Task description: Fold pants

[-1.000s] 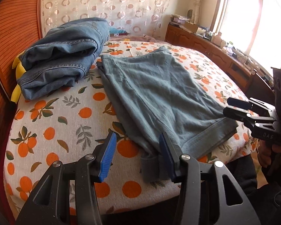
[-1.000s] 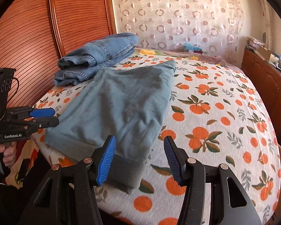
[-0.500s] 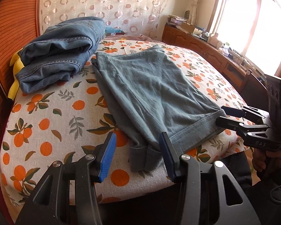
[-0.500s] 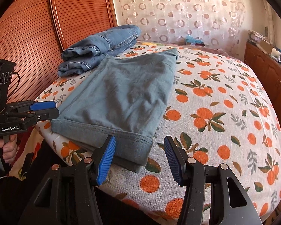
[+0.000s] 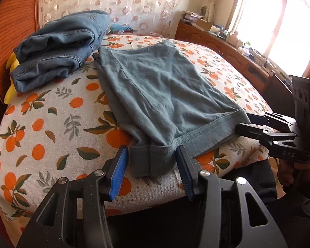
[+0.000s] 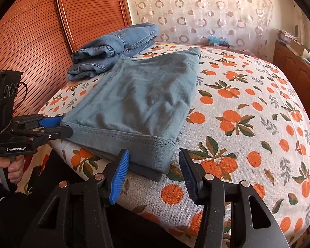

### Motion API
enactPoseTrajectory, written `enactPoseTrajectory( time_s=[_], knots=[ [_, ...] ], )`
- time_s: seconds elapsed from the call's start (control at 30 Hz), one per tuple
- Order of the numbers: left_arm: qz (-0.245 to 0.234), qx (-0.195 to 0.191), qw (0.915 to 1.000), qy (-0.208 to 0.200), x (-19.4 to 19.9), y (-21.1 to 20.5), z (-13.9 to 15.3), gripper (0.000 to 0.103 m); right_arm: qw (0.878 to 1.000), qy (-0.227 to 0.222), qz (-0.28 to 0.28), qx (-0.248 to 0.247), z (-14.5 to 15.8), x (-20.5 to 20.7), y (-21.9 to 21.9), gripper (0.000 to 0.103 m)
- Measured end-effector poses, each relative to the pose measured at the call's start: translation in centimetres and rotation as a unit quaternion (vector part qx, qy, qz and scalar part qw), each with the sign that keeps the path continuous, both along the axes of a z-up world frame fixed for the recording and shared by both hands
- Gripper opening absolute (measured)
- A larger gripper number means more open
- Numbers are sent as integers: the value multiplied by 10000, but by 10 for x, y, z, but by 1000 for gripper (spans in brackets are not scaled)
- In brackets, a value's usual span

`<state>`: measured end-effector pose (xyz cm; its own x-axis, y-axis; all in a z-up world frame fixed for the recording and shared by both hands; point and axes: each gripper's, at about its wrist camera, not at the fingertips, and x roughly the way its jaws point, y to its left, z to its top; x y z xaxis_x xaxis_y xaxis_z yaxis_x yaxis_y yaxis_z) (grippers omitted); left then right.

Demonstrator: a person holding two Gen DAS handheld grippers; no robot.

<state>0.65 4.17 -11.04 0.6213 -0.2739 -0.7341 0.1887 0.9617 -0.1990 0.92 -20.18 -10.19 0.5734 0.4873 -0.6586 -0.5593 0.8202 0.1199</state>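
Grey-green pants [image 5: 161,91] lie folded lengthwise on the bed, hems toward me; they also show in the right wrist view [image 6: 142,103]. My left gripper [image 5: 152,165] is open, its jaws straddling the near left hem corner at the bed edge. My right gripper [image 6: 153,165] is open around the near right hem corner. Each gripper shows in the other's view: the right one [image 5: 243,124] at the pants' right corner, the left one [image 6: 60,126] at the left corner.
A folded stack of blue jeans [image 5: 60,45] lies at the back left of the bed, over something yellow [image 5: 11,78]. An orange-print sheet [image 6: 248,113] covers the bed. A wooden headboard [image 6: 41,31] stands left; a wooden cabinet [image 5: 227,45] runs under the window.
Both grippers have moved forward to the hem; each now has a hem corner between its open jaws. The pants have not moved.
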Motion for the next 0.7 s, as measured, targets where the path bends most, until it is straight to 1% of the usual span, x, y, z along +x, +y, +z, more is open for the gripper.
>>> enactPoseTrajectory(
  time_s=[0.1,0.13,0.2,0.27,0.33,0.4,0.5,0.6,0.7],
  knots=[
    [-40,-42,10000,-32,-2,1,0,44,10000,50,24,36,-1,1,-1,49],
    [-45,-58,10000,-34,-2,2,-1,40,10000,69,27,49,-1,1,0,49],
    [-65,-93,9999,-50,-3,3,-1,34,9999,83,27,73,-1,2,-1,49],
    [-86,-116,9999,-92,-4,5,0,25,9999,91,21,84,-2,2,-1,49],
    [-91,-126,9997,-163,-6,7,1,15,9999,85,24,68,-2,1,0,45],
    [-91,-79,9997,-219,-7,10,2,14,10000,50,46,5,-2,-2,0,45],
    [-77,-203,9997,-102,-4,15,1,14,10000,77,57,17,-1,-3,1,45],
    [-107,-57,9999,-117,-4,11,1,14,9999,97,47,63,-1,-1,2,45],
    [-88,-88,9999,-90,-3,11,0,15,9999,100,66,91,-2,0,3,45]
  ],
)
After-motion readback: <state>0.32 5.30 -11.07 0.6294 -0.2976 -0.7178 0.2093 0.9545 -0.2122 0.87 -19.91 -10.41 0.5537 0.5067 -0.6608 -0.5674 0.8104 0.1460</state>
